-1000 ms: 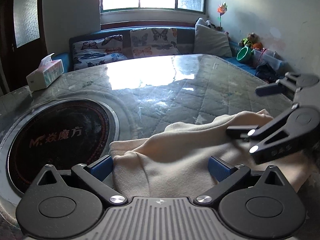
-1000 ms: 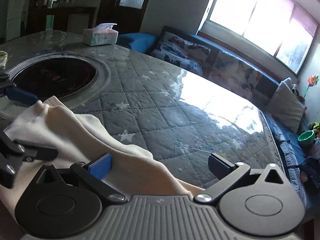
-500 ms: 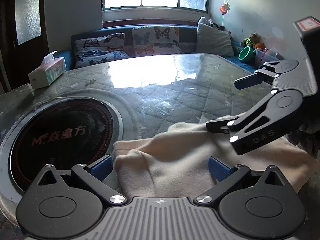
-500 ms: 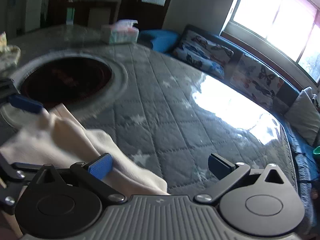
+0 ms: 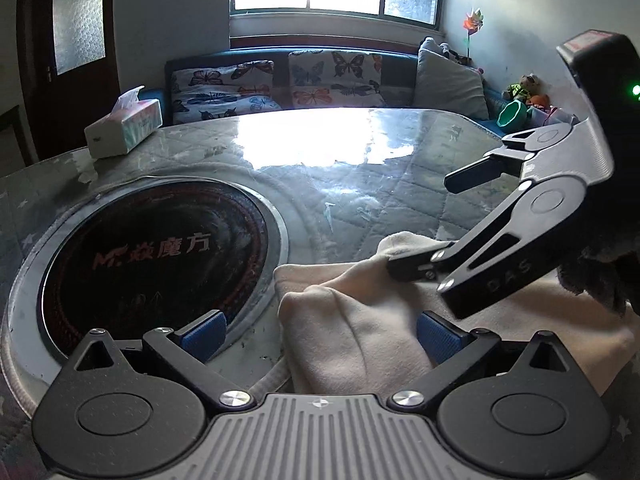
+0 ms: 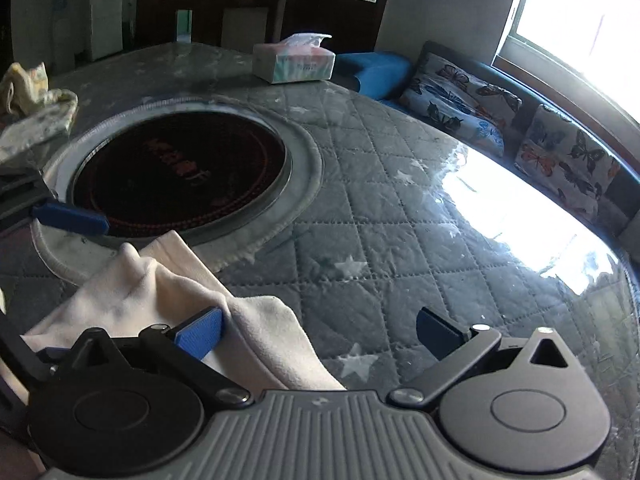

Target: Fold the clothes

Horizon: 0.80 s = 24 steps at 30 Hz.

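Cream cloth (image 5: pixel 352 320) on table, both grippers spread wide, R gripper (image 5: pixel 424 224) angled over it

1. The round black cooktop (image 5: pixel 152 256) set into the table carries red lettering reading "Mr." followed by the characters "焱魔方".
2. To the right of the cooktop, the right gripper (image 5: pixel 424 224) bears the raised letters "DAS" on its lower finger link.
3. In the right wrist view, the lettering on the cooktop (image 6: pixel 180 176) is too blurred to read.
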Motion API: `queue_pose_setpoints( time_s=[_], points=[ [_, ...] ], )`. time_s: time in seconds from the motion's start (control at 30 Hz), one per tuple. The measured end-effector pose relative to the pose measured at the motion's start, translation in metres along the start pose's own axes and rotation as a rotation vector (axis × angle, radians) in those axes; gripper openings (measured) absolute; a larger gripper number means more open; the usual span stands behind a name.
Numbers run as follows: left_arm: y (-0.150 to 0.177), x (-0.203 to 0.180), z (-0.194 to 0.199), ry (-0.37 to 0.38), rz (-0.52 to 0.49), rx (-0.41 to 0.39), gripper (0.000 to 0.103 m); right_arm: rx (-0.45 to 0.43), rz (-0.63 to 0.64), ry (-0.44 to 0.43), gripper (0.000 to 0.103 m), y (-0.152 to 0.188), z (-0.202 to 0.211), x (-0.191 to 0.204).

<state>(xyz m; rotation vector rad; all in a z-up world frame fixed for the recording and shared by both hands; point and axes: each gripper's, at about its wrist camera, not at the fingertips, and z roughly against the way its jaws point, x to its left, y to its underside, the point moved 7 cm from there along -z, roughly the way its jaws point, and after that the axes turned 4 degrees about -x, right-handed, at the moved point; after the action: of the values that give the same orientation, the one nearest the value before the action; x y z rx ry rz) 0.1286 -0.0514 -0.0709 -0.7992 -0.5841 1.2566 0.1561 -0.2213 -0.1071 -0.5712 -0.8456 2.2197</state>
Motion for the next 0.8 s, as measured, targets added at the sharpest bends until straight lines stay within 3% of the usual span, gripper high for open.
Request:
queue_pose_setpoints(
  time_s=[0.17, 0.43, 0.63, 0.8],
  points=[
    [-0.002, -0.001, 0.002, 0.001, -0.003, -0.010, 0.103, -0.063, -0.078, 0.044, 0.103, 0.006, 0.032, -0.018],
    [-0.006, -0.003, 0.004, 0.000, 0.007, -0.019, 0.103, -0.066, -0.230, 0.172, 0.103, 0.056, 0.079, -0.060],
    [-0.008, -0.009, 0.001, 0.002, -0.005, -0.007, 0.103, -0.023, -0.375, 0.234, 0.097, 0.089, 0.075, -0.097],
    [-0.006, -0.010, -0.003, -0.011, -0.008, 0.013, 0.103, -0.049, -0.396, 0.231, 0.097, 0.092, 0.077, -0.099]
  ],
)
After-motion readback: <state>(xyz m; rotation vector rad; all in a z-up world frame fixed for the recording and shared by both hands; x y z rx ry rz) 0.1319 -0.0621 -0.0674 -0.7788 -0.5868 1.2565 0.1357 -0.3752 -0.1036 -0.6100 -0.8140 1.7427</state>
